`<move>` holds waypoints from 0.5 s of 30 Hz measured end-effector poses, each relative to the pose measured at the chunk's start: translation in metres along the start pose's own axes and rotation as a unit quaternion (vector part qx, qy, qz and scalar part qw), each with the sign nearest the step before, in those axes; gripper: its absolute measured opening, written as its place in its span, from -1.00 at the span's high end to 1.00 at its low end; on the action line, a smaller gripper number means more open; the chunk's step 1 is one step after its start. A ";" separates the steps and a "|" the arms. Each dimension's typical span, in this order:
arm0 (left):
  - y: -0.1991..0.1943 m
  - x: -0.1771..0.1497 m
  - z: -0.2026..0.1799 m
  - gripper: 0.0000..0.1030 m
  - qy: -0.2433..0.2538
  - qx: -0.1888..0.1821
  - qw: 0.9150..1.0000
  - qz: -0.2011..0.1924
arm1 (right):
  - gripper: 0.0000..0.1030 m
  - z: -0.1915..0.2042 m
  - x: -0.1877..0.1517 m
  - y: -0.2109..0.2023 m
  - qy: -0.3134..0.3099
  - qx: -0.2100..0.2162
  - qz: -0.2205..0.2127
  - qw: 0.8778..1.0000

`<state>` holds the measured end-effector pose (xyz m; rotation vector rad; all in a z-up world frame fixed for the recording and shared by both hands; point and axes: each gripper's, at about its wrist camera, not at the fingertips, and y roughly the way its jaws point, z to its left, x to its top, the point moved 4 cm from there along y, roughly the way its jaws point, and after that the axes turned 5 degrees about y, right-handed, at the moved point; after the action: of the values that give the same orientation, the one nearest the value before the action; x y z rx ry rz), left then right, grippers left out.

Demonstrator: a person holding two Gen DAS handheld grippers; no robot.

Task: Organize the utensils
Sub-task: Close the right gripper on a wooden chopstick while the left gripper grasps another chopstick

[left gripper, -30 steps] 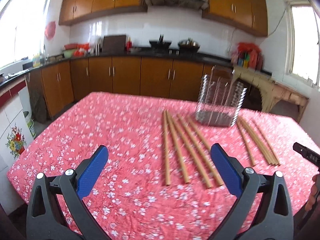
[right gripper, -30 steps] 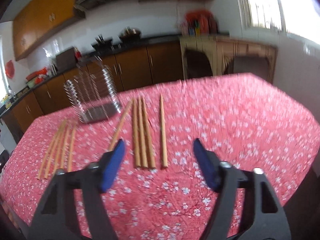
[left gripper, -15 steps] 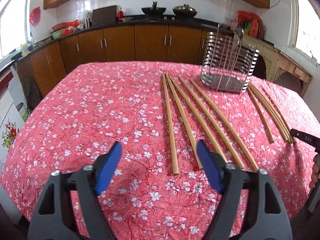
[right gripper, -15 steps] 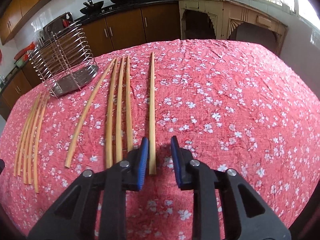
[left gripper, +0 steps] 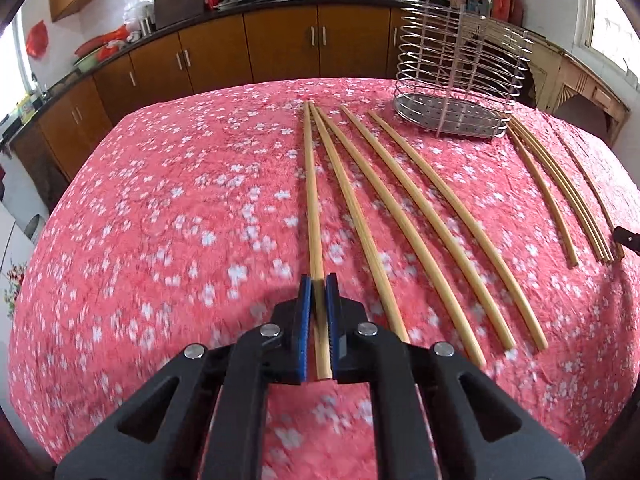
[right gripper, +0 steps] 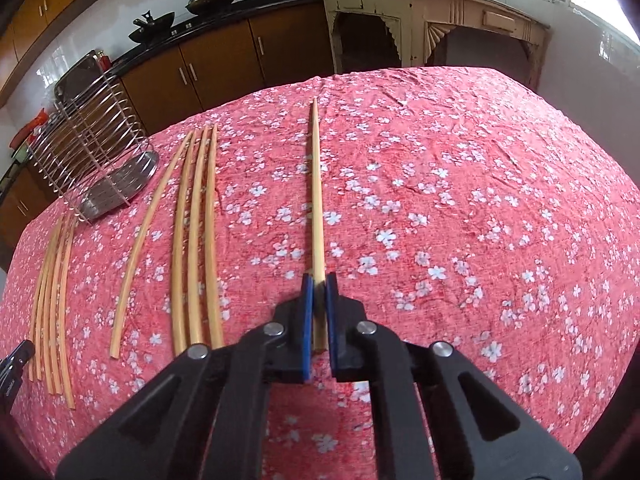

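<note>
Several long wooden chopsticks lie on a red flowered tablecloth (left gripper: 160, 208). My left gripper (left gripper: 319, 282) is shut on the near end of the leftmost chopstick (left gripper: 311, 184), with more chopsticks (left gripper: 400, 216) fanned to its right. My right gripper (right gripper: 319, 282) is shut on the near end of the rightmost chopstick (right gripper: 316, 184), which lies apart from the others (right gripper: 196, 232). A wire utensil holder (left gripper: 456, 76) stands empty at the far side; it also shows in the right wrist view (right gripper: 92, 148).
A thinner bundle of chopsticks (left gripper: 560, 192) lies right of the holder, also at the left in the right wrist view (right gripper: 52, 292). Kitchen cabinets (left gripper: 248, 48) run behind the table. The tablecloth (right gripper: 480, 200) stretches right of the held chopstick.
Both grippers have dropped to the table and closed from wide open, the left onto the leftmost chopstick, the right onto the rightmost one.
</note>
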<state>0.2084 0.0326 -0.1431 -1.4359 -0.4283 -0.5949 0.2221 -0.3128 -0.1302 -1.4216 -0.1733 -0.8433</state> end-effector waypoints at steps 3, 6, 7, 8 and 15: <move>0.013 0.014 0.018 0.86 0.000 0.019 1.000 0.005 | 0.85 -0.008 0.008 0.005 0.011 -0.008 -0.003 1.000; 0.025 0.025 0.039 0.86 -0.005 0.037 0.999 0.008 | 0.85 -0.017 0.015 0.009 0.022 -0.018 -0.007 1.000; 0.027 0.027 0.042 0.86 -0.002 0.042 0.999 0.008 | 0.85 -0.019 0.016 0.010 0.023 -0.020 -0.009 0.999; 0.029 0.029 0.047 0.86 0.002 0.043 0.999 0.008 | 0.85 -0.021 0.017 0.011 0.024 -0.021 -0.011 0.999; 0.016 0.018 0.052 0.74 0.006 0.012 1.000 -0.015 | 0.69 -0.024 0.009 0.004 0.025 -0.005 -0.012 1.000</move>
<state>0.2366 0.0820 -0.1393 -1.4055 -0.4465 -0.6197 0.2223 -0.3387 -0.1327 -1.4088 -0.1471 -0.8994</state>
